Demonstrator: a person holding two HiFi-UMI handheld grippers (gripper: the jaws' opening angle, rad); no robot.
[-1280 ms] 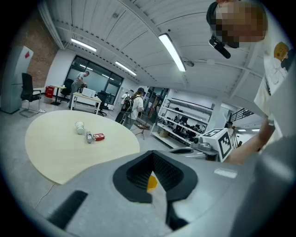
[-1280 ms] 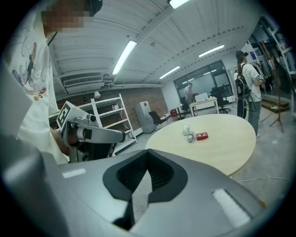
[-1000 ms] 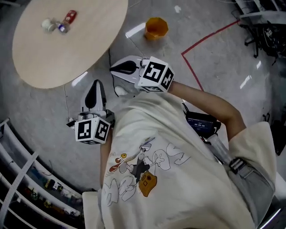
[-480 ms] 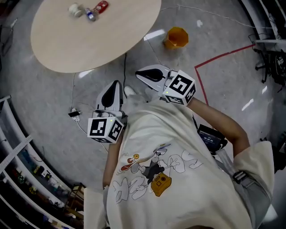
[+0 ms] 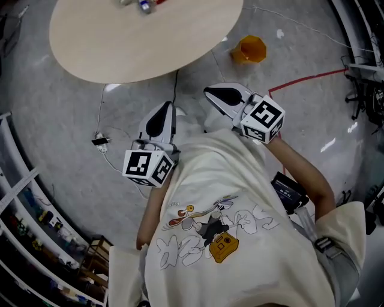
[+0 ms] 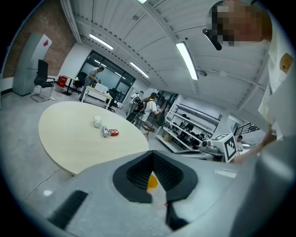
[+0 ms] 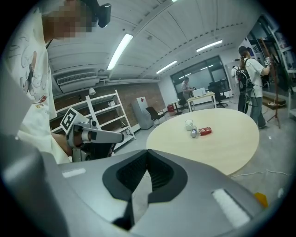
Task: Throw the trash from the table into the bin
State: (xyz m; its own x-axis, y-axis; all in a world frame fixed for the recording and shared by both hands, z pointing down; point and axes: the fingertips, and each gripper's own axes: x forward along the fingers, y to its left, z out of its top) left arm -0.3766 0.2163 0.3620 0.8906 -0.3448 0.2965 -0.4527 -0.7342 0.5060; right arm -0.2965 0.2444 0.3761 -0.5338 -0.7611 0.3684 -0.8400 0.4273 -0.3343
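The trash lies on the round beige table (image 5: 144, 45): a crumpled white cup (image 6: 97, 121), a small can (image 6: 105, 132) and a red pack (image 6: 113, 132). The right gripper view shows them too: the cup (image 7: 188, 125), the can (image 7: 194, 133), the pack (image 7: 205, 131). In the head view only the can (image 5: 144, 6) shows, at the top edge. The orange bin (image 5: 251, 49) stands on the floor right of the table. My left gripper (image 5: 165, 109) and right gripper (image 5: 211, 93) are held over the floor short of the table, both shut and empty. The bin (image 6: 151, 181) shows below the left gripper (image 6: 151, 155) tips.
A cable with a plug (image 5: 101, 142) runs across the grey floor near the table's edge. Red tape (image 5: 300, 78) marks the floor at the right. Shelving (image 5: 24, 198) lines the left side. People and desks (image 6: 148, 109) stand beyond the table.
The table and bin have slid right and up in the head view, and the trash is now at its top edge. Both grippers have shifted right, still shut.
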